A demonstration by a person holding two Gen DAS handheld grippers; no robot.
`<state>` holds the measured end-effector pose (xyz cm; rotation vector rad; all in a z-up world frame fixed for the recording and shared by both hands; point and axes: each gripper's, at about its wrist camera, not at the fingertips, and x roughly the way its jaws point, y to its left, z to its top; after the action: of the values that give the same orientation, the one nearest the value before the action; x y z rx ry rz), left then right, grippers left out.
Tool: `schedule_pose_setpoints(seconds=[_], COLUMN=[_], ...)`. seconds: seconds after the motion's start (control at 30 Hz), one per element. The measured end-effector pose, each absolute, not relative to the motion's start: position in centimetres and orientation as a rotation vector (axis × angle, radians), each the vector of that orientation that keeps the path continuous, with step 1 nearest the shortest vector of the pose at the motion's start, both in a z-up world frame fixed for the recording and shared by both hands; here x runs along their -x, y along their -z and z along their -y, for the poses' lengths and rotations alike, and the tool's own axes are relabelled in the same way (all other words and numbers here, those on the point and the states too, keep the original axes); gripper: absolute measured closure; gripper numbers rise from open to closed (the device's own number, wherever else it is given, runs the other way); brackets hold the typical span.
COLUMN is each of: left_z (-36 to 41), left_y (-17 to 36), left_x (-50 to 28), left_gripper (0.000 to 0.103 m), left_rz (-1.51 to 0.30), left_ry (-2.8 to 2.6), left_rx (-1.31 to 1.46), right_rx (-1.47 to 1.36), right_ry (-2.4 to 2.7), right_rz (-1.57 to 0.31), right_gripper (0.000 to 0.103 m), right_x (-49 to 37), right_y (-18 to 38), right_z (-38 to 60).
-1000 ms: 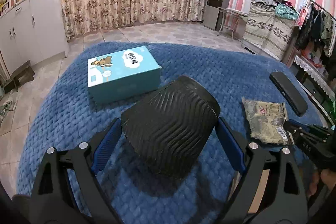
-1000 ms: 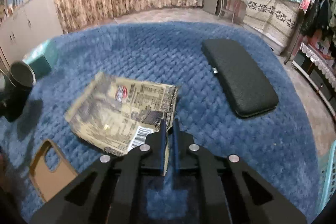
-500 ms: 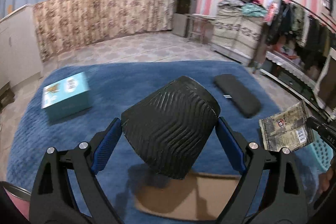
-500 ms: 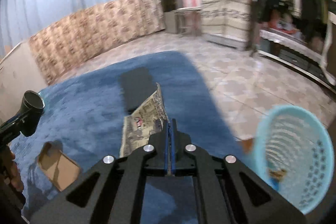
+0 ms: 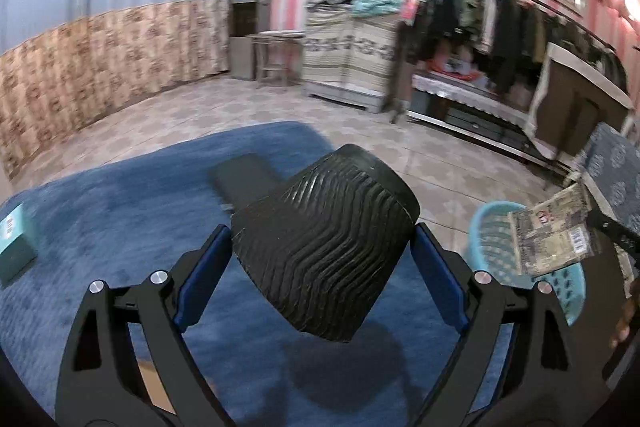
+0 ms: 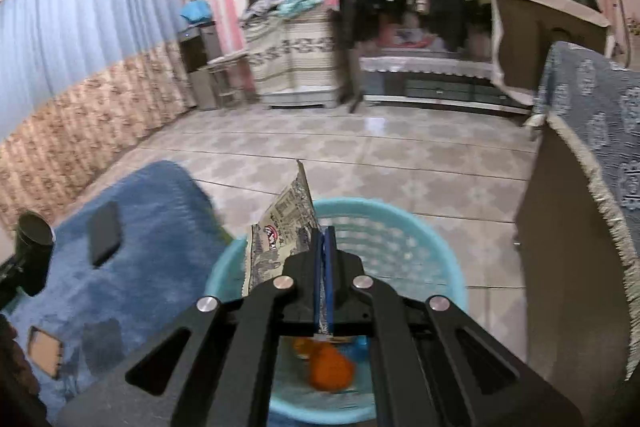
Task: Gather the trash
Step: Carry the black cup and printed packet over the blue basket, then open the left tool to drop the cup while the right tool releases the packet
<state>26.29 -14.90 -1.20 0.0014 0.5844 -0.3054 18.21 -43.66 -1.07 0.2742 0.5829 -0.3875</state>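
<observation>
My left gripper [image 5: 322, 247] is shut on a black ribbed paper cup [image 5: 324, 251], held in the air above the blue rug [image 5: 120, 195]. The cup also shows in the right wrist view [image 6: 32, 247] at far left. My right gripper [image 6: 324, 239] is shut on a crumpled beige printed wrapper [image 6: 284, 227] and holds it over the light blue plastic basket [image 6: 400, 227]. Orange and blue trash [image 6: 332, 371] lies in the basket's bottom. In the left wrist view the wrapper [image 5: 552, 231] hangs in front of the basket [image 5: 492, 231] at the right.
A black flat case [image 6: 105, 233] and a brown cardboard piece [image 6: 45, 349] lie on the rug. A teal box [image 5: 14, 233] sits at the rug's left. A cloth-draped cabinet [image 6: 580, 187] stands right of the basket. Tiled floor, clothes rack and furniture lie beyond.
Both grippers swung right, away from the rug's middle. The right gripper lifted the wrapper off the rug and carried it over the blue basket. The left still holds the cup.
</observation>
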Motion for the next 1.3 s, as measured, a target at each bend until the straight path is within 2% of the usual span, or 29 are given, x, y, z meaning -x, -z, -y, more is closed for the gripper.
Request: schedule_pose_setpoints(seconds=[0.33, 0.73, 0.8, 0.9, 1.3], left_z=[28.0, 36.3, 37.0, 37.6, 32.7], left_y=[3.8, 4.3, 4.4, 4.3, 3.5], left_x=[-25.8, -26.5, -26.3, -26.1, -27.9], left_gripper=[0.016, 0.015, 0.014, 0.006, 0.006], left_rz=[-0.596, -0.596, -0.591, -0.579, -0.592], left_ry=[0.49, 0.609, 0.619, 0.611, 0.504], left_rx=[-0.095, -0.181, -0.197, -0.222, -0.152], right_rx=[-0.286, -0.386, -0.396, -0.399, -0.365], right_ry=[0.49, 0.497, 0.496, 0.497, 0.506], right_rz=[-0.63, -0.626, -0.628, -0.634, -0.66], right_gripper=[0.101, 0.101, 0.101, 0.101, 0.101], right_x=[-17.2, -16.5, -16.6, -16.8, -17.5], right_y=[3.0, 4.4, 4.6, 4.9, 5.2], right_z=[49.2, 52.6, 52.9, 53.1, 52.2])
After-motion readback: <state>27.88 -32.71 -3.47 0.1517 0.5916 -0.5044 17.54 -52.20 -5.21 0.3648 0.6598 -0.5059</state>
